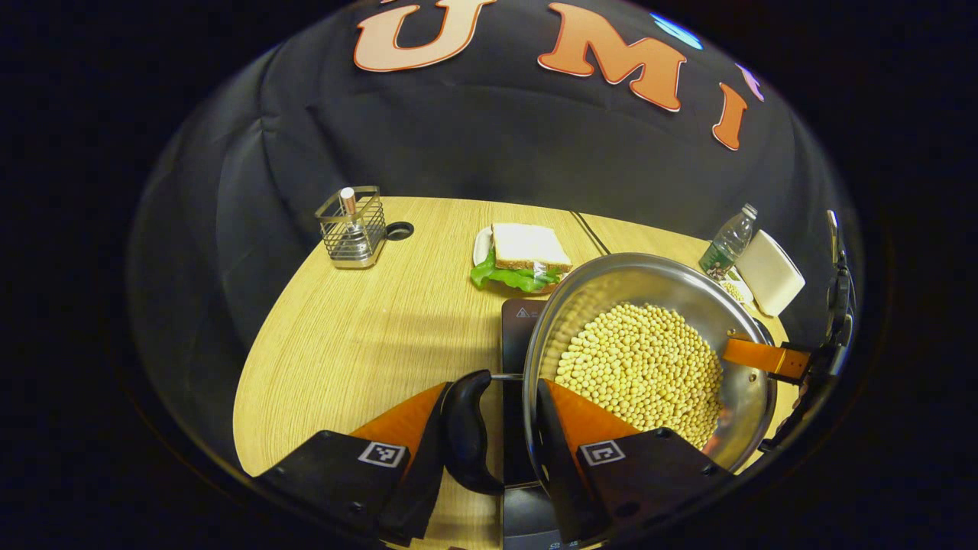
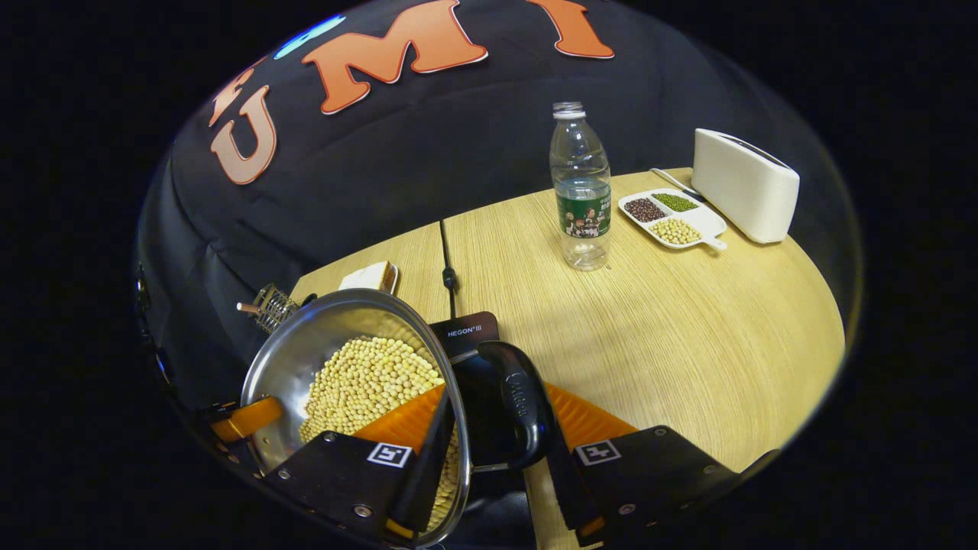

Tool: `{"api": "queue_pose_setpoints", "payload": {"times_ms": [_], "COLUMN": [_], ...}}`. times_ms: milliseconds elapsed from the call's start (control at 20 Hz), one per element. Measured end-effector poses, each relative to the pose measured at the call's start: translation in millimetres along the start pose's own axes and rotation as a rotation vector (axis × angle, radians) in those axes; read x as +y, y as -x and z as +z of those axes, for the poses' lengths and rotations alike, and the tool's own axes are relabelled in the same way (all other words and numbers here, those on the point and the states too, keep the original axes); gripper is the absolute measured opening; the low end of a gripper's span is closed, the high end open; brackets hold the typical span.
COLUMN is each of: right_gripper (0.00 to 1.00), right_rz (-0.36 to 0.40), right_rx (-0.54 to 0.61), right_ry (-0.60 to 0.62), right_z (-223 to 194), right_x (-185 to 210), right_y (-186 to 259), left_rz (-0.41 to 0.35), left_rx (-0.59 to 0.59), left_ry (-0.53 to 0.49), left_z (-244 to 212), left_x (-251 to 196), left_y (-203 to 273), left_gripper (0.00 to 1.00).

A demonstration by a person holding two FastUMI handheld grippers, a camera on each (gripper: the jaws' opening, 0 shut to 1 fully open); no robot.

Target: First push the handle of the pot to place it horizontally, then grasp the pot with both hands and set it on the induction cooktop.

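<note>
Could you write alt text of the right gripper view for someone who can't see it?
A gripper straddles the rim and black side handle of a steel pot full of soybeans. Behind, on the wooden table, stand a water bottle, a divided dish of beans and a white toaster.

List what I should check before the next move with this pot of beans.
1. Left gripper closed around handle and rim of pot: ok.
2. Right gripper closed around opposite handle and rim: ok.
3. Induction cooktop beneath the pot: ok.
4. Soybeans contained, none spilled nearby: ok.
5. Pot base seated flat on cooktop: cannot tell.
6. Bottle well away from pot: ok.
</note>
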State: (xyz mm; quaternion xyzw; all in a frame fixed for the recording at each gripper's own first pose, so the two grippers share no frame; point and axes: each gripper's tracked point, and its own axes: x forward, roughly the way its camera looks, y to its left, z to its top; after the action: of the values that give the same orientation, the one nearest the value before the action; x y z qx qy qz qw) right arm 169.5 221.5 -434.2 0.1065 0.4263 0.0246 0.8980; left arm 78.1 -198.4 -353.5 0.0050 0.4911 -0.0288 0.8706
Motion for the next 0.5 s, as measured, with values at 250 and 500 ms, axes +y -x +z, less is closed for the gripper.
{"api": "queue_pose_setpoints", "payload": {"times_ms": [250,500], "right_gripper": [0.89,0.96], "right_rz": [-0.022,-0.074], "right_rx": [-0.113,-0.202], "right_ry": [0.005,0.021], "right_z": [37,65], "right_x": [-16,-46], "right_y": [21,54], "left_rz": [0.027,0.073], "left_rx": [-0.085,-0.204], "left_ry": [-0.008,-0.047], "left_z": [25,61], "left_x": [-2,-12], "left_y": [20,53], "left_gripper": [0.75,0.99]}}
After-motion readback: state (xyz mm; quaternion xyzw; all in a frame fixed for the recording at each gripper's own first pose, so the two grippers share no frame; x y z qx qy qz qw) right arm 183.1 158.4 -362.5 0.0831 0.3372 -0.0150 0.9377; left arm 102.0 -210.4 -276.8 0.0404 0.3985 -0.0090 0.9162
